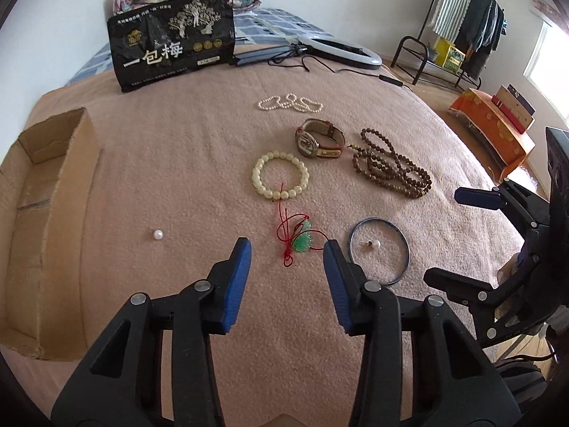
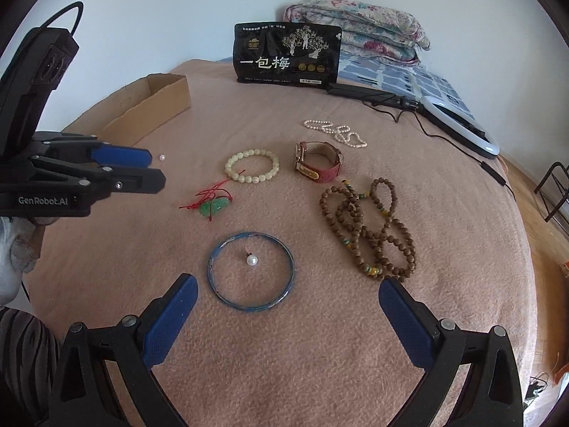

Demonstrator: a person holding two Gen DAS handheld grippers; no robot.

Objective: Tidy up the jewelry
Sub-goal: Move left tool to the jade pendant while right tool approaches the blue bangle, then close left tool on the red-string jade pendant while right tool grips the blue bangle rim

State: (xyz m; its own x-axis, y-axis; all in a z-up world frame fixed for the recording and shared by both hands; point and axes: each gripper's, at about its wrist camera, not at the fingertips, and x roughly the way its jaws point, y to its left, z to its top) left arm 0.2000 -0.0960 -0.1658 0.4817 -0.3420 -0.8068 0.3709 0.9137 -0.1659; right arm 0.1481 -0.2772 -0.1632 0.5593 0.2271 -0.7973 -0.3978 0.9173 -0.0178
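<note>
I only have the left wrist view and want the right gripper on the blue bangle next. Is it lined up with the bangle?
Observer: From the right wrist view, the blue bangle lies just ahead of the open right gripper, closer to its left finger.
Operator: Anything near its right finger?
Observer: The brown bead strand reaches nearly to that fingertip, and it has green and yellow beads there. I can't tell if they touch.

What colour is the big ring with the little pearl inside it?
The bangle is blue, a bit worn. The right wrist view shows it best, lying flat around the pearl earring.
</note>
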